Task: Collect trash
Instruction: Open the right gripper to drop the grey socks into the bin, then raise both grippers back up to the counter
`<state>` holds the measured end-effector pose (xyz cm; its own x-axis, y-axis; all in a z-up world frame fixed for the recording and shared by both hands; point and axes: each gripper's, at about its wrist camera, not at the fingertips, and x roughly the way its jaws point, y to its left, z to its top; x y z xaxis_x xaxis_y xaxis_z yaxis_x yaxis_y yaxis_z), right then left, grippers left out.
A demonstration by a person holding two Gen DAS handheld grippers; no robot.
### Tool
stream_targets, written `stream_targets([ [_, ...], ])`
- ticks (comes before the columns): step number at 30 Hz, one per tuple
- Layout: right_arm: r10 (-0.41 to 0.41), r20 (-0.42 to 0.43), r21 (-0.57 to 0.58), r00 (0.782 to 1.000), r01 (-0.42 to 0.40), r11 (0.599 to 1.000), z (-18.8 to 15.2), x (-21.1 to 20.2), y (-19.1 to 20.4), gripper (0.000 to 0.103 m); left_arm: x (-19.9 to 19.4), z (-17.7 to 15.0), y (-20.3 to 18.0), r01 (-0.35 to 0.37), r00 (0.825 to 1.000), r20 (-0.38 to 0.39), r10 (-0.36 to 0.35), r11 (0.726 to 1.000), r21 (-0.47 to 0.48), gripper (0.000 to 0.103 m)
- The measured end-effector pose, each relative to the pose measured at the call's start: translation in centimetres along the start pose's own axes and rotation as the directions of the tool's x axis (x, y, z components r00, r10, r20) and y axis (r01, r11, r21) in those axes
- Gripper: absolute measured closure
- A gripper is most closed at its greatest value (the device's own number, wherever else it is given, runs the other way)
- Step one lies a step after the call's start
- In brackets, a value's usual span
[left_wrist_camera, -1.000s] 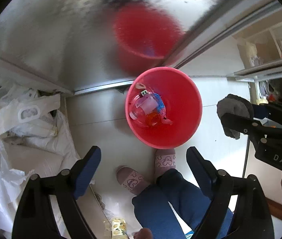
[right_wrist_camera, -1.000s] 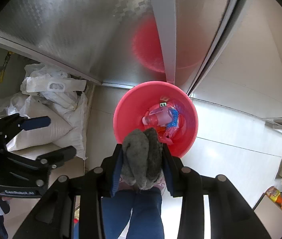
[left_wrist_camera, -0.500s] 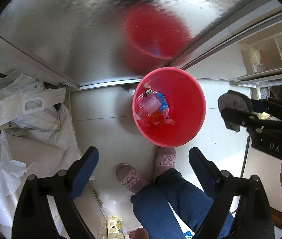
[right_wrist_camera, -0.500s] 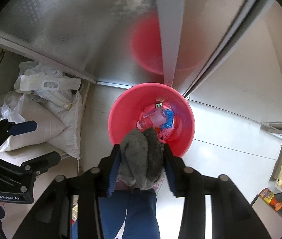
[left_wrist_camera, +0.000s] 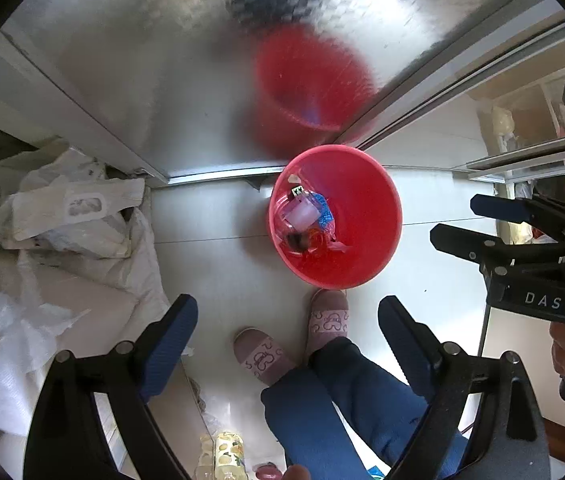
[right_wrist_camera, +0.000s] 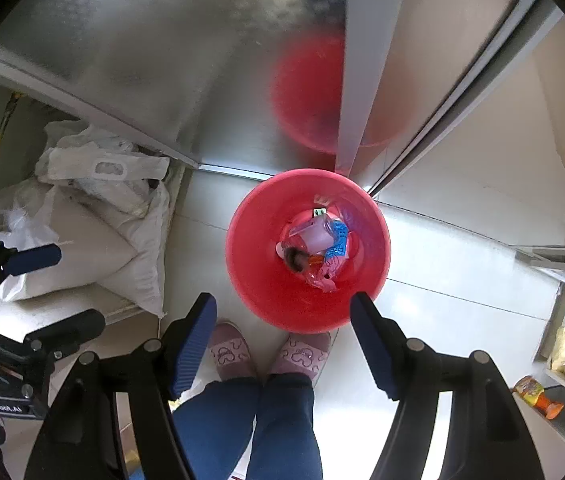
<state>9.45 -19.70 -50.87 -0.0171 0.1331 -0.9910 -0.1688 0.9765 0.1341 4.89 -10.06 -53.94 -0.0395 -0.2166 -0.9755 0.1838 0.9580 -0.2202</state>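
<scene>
**A:** What could have gone wrong from there?

**B:** The red bin stood on the floor against the metal panel, right in front of the person's slippers. A careless step could, I judged, have knocked it and spilled the lot. The white sacks lay well to the left of the bin, so they posed no hazard. More trash may have waited beyond the bin, such as the patterned bottle on the near side of it, close to the person's legs; bending for it near the bin risked a bump.

**A:** Where was the trash itself?

**B:** At the bottom of the bin: a clear bottle, a blue wrapper, and a dark clump beside them.

**A:** And the claws?

**B:** The right gripper hung above the bin's near rim, jaws spread wide, gripping nothing and touching nothing. The left gripper was likewise wide open and empty, above the floor just left of the bin.
</scene>
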Motion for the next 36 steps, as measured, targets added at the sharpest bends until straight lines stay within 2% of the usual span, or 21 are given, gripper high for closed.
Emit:
stream_targets([
  [6,0.005,0.017,-0.026,1.0,-0.005,1.0,-0.8,-5.9,1.2,0.036,-6.5,-1.1,-0.6,-0.008,0.999,0.039,0.009,1.0,-0.027,0.012],
  [10,0.003,0.06,-0.043,0.998,0.0,0.999,-1.6,-12.8,2.0,0.036,-13.1,-2.0,-1.7,-0.024,0.996,0.08,0.028,0.999,-0.042,0.012],
  [13,0.001,0.112,-0.065,0.994,0.006,0.998,-2.2,-18.5,2.6,0.032,-18.4,-2.8,-2.8,-0.024,0.992,0.126,0.03,0.999,-0.049,0.012],
  [17,-0.007,0.177,-0.083,0.984,0.022,0.996,-3.0,-24.9,3.3,0.031,-24.7,-3.7,-4.3,-0.045,0.981,0.189,0.053,0.998,-0.048,0.012],
  [20,0.017,0.223,-0.077,0.975,0.001,0.997,-3.4,-28.6,3.5,0.03,-28.7,-4.1,-5.3,-0.063,0.972,0.223,0.072,0.997,-0.044,0.012],
  [27,0.043,0.318,-0.114,0.947,-0.007,0.993,-3.5,-34.3,5.0,0.029,-36.0,-4.5,-5.9,-0.066,0.939,0.33,0.097,0.992,-0.105,0.012],
  [29,0.052,0.346,-0.129,0.937,-0.007,0.992,-3.4,-35.7,5.3,0.025,-37.3,-4.3,-5.7,-0.076,0.93,0.35,0.112,0.99,-0.115,0.012],
  [30,0.049,0.332,-0.138,0.942,-0.003,0.99,-3.2,-36.4,5.6,0.024,-37.9,-4.1,-5.6,-0.088,0.927,0.353,0.126,0.989,-0.122,0.012],
  [33,0.057,0.376,-0.171,0.925,0.009,0.985,-2.4,-38.1,6.3,0.02,-39.5,-3.7,-5.4,-0.103,0.913,0.382,0.147,0.986,-0.134,0.012],
  [36,0.086,0.403,-0.196,0.911,-0.006,0.981,-1.4,-39.5,7.1,0.009,-41.1,-3.1,-5.0,-0.109,0.9,0.404,0.161,0.983,-0.148,0.012],
])
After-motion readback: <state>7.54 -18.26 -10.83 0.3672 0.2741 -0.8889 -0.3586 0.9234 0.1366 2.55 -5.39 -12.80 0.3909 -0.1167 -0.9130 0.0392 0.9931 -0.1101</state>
